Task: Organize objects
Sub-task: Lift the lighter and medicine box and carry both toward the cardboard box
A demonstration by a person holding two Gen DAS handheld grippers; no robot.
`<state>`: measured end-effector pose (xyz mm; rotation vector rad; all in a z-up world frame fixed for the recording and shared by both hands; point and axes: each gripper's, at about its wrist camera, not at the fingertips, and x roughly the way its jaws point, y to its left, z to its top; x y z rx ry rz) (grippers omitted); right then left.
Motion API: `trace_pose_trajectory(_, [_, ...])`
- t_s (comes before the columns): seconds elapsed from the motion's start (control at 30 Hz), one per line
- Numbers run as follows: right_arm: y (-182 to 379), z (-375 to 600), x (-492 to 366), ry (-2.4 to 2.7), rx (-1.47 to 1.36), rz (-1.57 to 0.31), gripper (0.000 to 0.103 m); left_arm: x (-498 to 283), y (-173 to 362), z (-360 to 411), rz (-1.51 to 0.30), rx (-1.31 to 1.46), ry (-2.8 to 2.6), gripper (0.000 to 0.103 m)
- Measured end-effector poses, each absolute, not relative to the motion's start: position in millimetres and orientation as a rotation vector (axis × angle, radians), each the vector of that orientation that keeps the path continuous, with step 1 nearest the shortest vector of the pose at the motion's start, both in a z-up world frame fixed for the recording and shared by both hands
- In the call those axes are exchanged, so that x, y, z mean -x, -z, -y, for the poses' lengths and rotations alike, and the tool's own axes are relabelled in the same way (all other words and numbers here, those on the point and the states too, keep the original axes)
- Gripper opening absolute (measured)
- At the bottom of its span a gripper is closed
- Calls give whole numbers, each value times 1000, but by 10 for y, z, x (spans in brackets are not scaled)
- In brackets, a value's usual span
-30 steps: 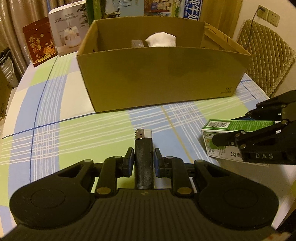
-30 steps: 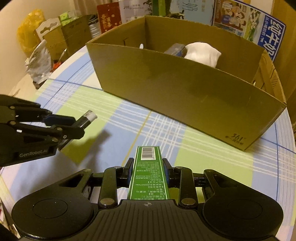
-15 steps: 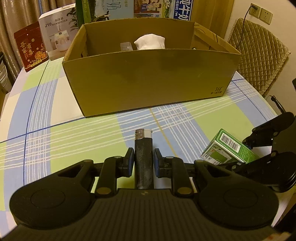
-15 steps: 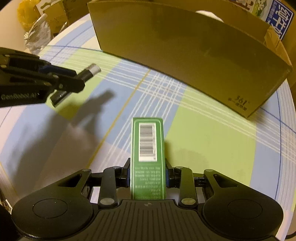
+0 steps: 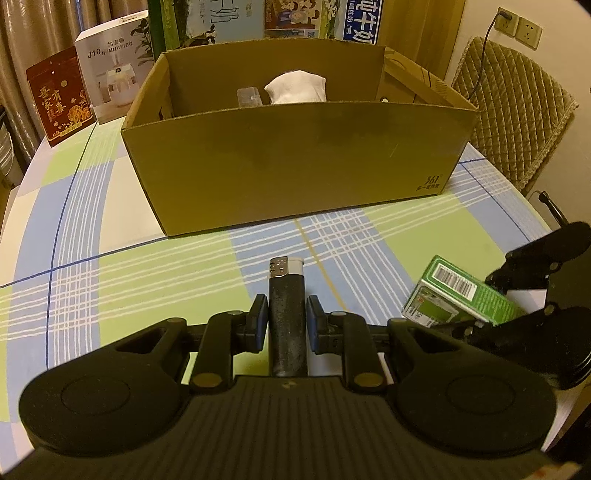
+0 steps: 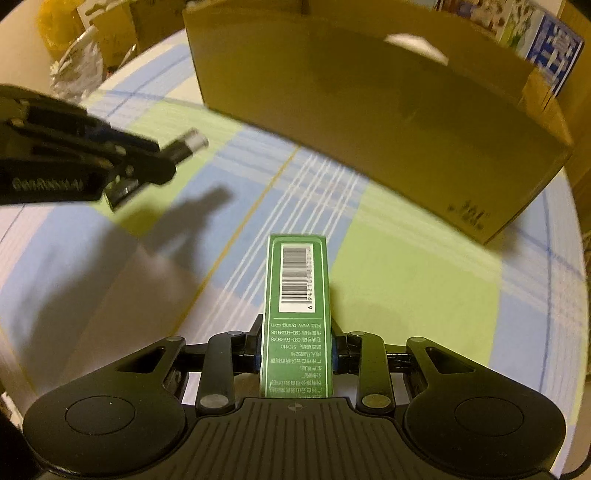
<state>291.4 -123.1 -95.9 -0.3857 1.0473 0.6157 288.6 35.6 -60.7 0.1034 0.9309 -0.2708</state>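
My left gripper (image 5: 284, 323) is shut on a black lighter (image 5: 286, 317) with a silver and white top, held above the checked tablecloth in front of the open cardboard box (image 5: 295, 166). My right gripper (image 6: 297, 345) is shut on a green carton (image 6: 297, 291) with a barcode on its top face, tilted nose-down toward the cloth. The left wrist view has that green carton (image 5: 461, 295) low at the right, in the right gripper (image 5: 480, 321). In the right wrist view the left gripper (image 6: 122, 158) and lighter (image 6: 186, 146) hang at the left. Inside the box lie a white cloth bundle (image 5: 297, 88) and a clear small case (image 5: 249, 96).
Behind the cardboard box (image 6: 369, 92) stand a red tin (image 5: 59, 101), a white humidifier box (image 5: 114, 62) and printed cartons (image 5: 280, 18). A quilted chair (image 5: 513, 107) stands at the right of the round table. Bags and boxes (image 6: 79, 44) are piled off the table's left edge.
The left gripper rose and shows more of the box's inside. The right gripper tipped its nose down and dropped lower with the green carton.
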Motion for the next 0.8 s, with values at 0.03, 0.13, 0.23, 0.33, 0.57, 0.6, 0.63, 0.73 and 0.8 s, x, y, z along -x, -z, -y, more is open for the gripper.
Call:
trace_pose_trajectory(0.03, [923, 1231, -2911, -612, 376, -1034, 28, -2886, 597, -355, -929, -105, 272, 17])
trace_pose_trajectory(0.13, [794, 1241, -2909, -609, 347, -987, 28, -2879, 560, -364, -916, -106, 269, 17])
trace_pose_trajectory(0.23, [679, 1258, -2918, -608, 310, -950, 28, -2883, 530, -400, -908, -94, 257, 17])
trace_pose_trajectory(0.33, [549, 1300, -2937, -603, 263, -907, 28, -2897, 473, -428, -895, -83, 246, 17])
trace_pose_trajectory(0.57, [236, 1344, -2993, -573, 190, -803, 28, -2943, 217, -449, -830, -40, 221, 17])
trace_pose_trajectory(0.6, [213, 1336, -3003, -571, 183, -795, 28, -2958, 184, -444, -822, -37, 218, 17])
trace_pose_trajectory(0.63, [192, 1329, -3012, -569, 175, -789, 28, -2973, 159, -438, -817, -34, 215, 17])
trace_pose_trajectory(0.73, [130, 1339, -3031, -564, 154, -773, 28, -3014, 82, -421, -800, -17, 211, 17])
trace_pose_trajectory(0.8, [95, 1347, -3045, -561, 141, -761, 28, -3036, 44, -397, -789, -14, 207, 17])
